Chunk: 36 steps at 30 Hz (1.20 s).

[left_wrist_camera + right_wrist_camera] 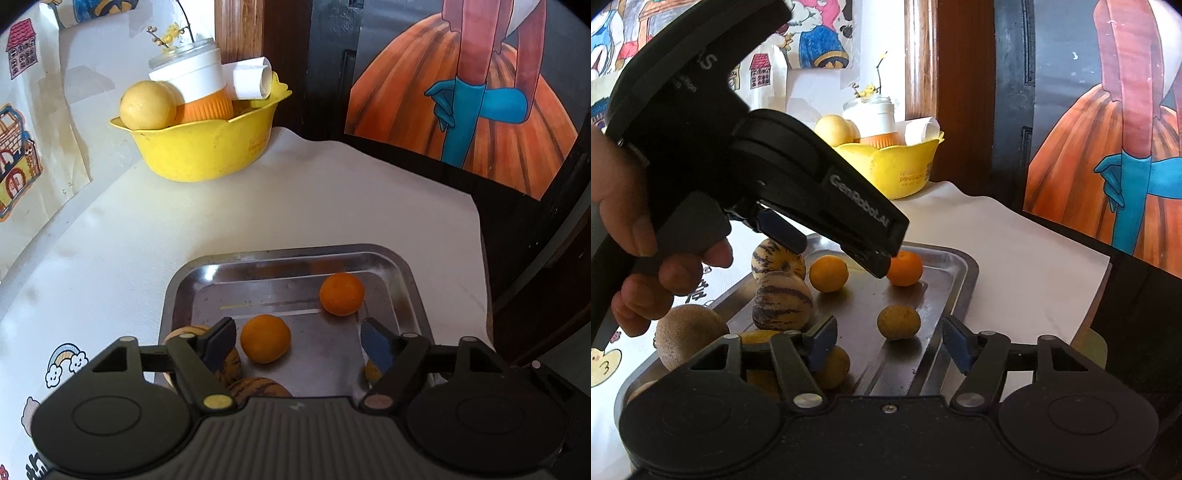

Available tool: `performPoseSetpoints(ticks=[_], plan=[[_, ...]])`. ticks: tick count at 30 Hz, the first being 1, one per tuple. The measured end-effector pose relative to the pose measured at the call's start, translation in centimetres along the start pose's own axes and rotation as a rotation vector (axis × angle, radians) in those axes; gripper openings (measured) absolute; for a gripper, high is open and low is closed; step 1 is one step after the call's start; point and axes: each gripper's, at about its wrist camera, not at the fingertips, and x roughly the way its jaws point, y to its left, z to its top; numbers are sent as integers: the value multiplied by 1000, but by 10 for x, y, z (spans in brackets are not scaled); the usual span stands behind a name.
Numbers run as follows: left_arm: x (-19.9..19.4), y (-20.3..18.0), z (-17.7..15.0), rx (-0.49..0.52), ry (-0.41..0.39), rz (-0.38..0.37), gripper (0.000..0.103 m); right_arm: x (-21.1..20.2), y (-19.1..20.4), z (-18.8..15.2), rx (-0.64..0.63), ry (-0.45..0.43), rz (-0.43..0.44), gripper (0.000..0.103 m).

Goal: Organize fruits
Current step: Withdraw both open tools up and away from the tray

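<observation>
A steel tray (391, 266) lies on the white table and holds the fruit. My left gripper (299, 339) hangs open over its near end; one orange (265, 338) lies just inside the left finger, untouched, and a second orange (341, 294) sits farther back. Striped melons (258, 387) show under the fingers. In the right wrist view my right gripper (889, 334) is open above the tray (964, 280), with a small yellow-brown fruit (898, 322) lying between and beyond its fingertips. Two striped melons (781, 304), a fuzzy brown fruit (689, 332) and both oranges (828, 274) sit to the left.
A yellow bowl (207, 147) at the table's back holds round yellow fruit, an orange-and-white cup and a paper roll. A hand (646, 240) holds the left gripper's black housing (820, 192) over the tray. The table's right edge (480, 236) borders a dark wall with a painting.
</observation>
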Motion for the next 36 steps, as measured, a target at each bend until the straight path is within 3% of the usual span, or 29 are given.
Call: performPoseSetpoints(ticks=[13, 22, 36], plan=[[-39, 14, -3, -70, -101, 16, 102, -19, 7, 2, 30, -43, -7, 89], [-62, 31, -18, -110, -161, 69, 102, -35, 15, 1, 62, -100, -33, 102], [-98, 77, -76, -257, -251, 56, 102, -70, 38, -10, 47, -147, -28, 102]])
